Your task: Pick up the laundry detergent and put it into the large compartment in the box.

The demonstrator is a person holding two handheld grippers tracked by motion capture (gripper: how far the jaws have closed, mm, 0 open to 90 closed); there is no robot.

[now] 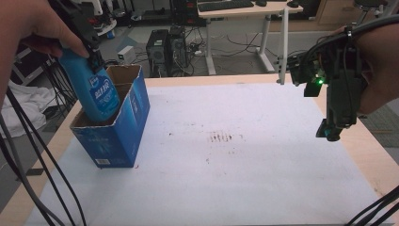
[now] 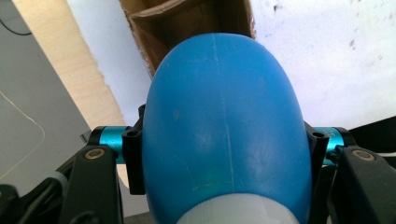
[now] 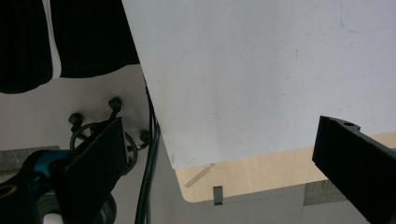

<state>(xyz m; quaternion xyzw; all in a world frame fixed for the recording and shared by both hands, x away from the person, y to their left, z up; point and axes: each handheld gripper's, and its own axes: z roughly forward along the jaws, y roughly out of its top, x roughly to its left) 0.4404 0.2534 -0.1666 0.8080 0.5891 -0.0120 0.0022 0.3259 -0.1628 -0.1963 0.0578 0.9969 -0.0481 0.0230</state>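
The left gripper (image 1: 92, 52) pinches a rounded blue plastic bottle (image 1: 94, 89) with a white printed label: in the left gripper view its two black jaws press against opposite flanks of the bottle's (image 2: 224, 130) shoulder, one on each side, with the bottle's white neck nearest the camera and its blue body reaching away past the fingertips. Beyond the fingertips, the bottle's lower part sits inside an open-topped blue cardboard box (image 1: 123, 127) with a brown inner face, which stands on the white sheet (image 1: 244, 165) covering the light wooden table (image 1: 376, 150). The bottle leans slightly, its base hidden below the box rim. The right gripper (image 1: 329, 132) hangs in the air above the table's right edge, well apart from the box; its jaws are spread wide with nothing between them, and past them lie the sheet's (image 3: 261, 70) corner and the table edge (image 3: 261, 175).
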